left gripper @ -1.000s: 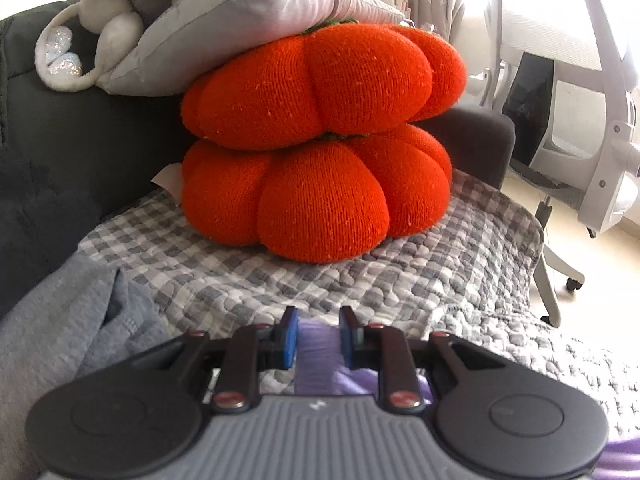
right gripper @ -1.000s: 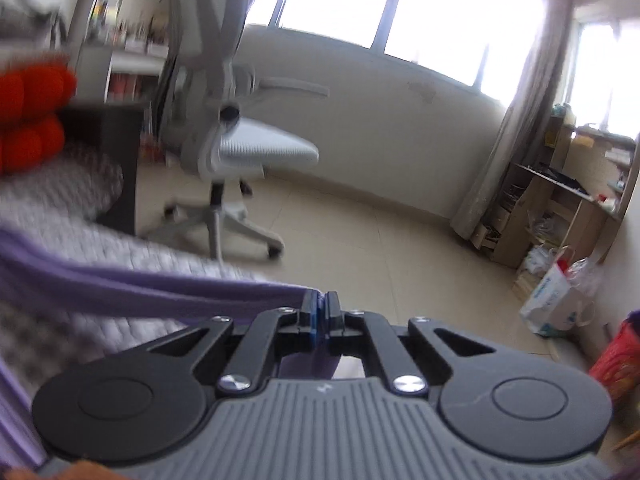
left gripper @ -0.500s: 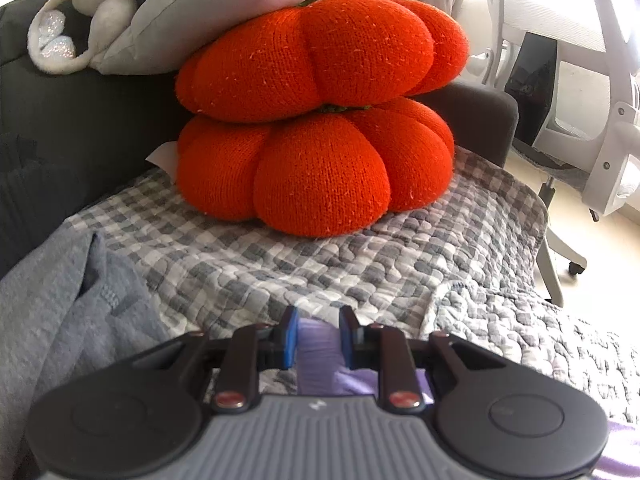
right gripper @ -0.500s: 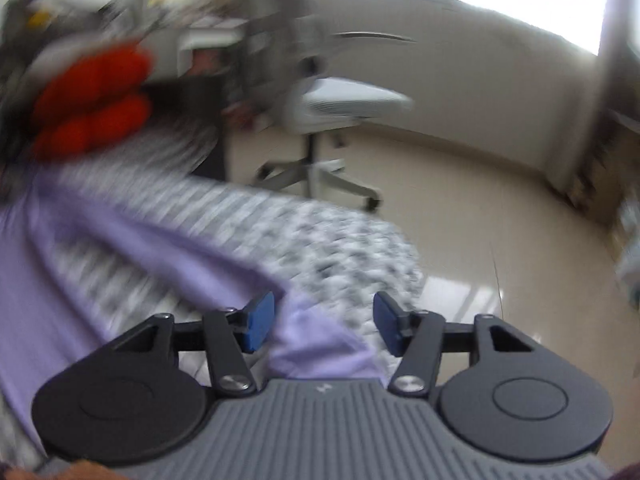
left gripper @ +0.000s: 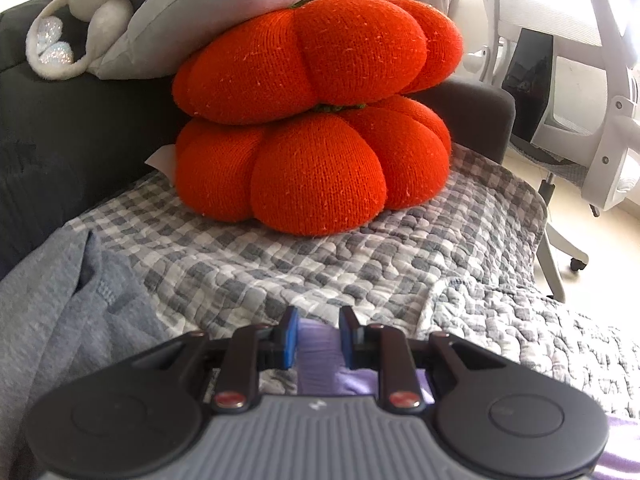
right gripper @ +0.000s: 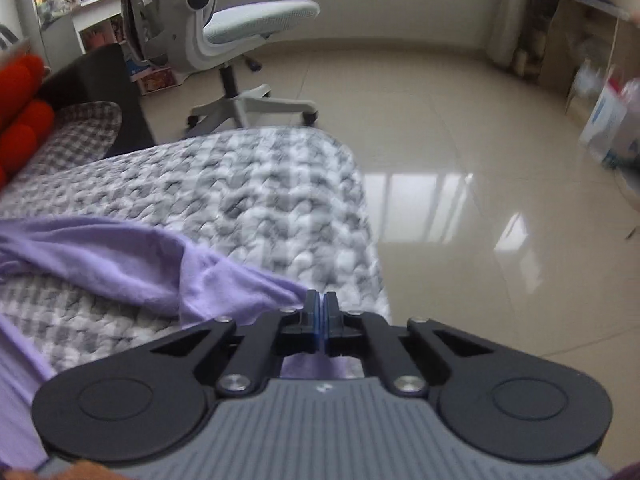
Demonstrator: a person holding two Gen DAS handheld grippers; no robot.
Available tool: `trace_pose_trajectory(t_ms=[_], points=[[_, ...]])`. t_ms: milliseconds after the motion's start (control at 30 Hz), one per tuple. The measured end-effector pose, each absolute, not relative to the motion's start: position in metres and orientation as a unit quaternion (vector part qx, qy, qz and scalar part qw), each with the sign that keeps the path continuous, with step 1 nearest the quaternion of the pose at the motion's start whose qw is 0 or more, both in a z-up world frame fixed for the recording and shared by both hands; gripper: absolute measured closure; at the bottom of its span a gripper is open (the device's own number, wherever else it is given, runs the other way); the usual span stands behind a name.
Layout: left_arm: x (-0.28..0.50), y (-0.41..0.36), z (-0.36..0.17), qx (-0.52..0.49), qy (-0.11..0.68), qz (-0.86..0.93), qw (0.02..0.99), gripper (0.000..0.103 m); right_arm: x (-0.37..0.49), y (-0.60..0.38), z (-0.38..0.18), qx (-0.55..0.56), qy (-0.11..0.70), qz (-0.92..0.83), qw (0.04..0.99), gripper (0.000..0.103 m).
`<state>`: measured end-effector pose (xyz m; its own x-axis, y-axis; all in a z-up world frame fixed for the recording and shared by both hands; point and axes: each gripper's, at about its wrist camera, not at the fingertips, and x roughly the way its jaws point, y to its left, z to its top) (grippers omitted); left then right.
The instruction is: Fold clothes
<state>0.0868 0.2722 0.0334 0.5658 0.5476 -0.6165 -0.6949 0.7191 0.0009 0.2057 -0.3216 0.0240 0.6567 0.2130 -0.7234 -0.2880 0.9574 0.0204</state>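
- Left tongs: part-closed around a bunched strip of lilac garment, apparently gripping it, at 6 o'clock of the orange pumpkin cushions.
- Grey sweatshirt: heaped at 9 o'clock.
- Lilac garment: draped across the checked quilt on the sofa.
- Right tongs: clenched, seemingly pinching the garment's edge.
- Likely thin, light, floppy, clingy; best taken at hems or corners.

Plush toy — head cropped off
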Motion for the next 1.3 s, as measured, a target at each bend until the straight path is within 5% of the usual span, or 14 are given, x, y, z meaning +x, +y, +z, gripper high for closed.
trace_pose_trajectory(t_ms=[267,1067,1167,1233,1300], points=[[0.089,0.277,0.040,-0.143,0.266,0.358,0.884,0.081,0.233,-0.281,0.062,-0.167,0.264,0.058,0.948,0.102],[0.109,0.284,0.018,-0.127,0.300,0.375,0.868,0.080,0.329,-0.287,0.024,-0.088,0.282,0.019,0.955,0.102],[0.107,0.285,0.017,-0.129,0.304,0.378,0.865,0.076,0.328,-0.304,0.031,-0.029,0.299,0.035,0.953,0.084],[0.104,0.285,0.018,-0.135,0.305,0.381,0.862,0.065,0.333,-0.322,0.030,0.042,0.343,0.071,0.936,0.078],[0.103,0.285,0.019,-0.138,0.307,0.381,0.861,0.064,0.336,-0.337,0.024,0.085,0.383,0.089,0.915,0.078]])
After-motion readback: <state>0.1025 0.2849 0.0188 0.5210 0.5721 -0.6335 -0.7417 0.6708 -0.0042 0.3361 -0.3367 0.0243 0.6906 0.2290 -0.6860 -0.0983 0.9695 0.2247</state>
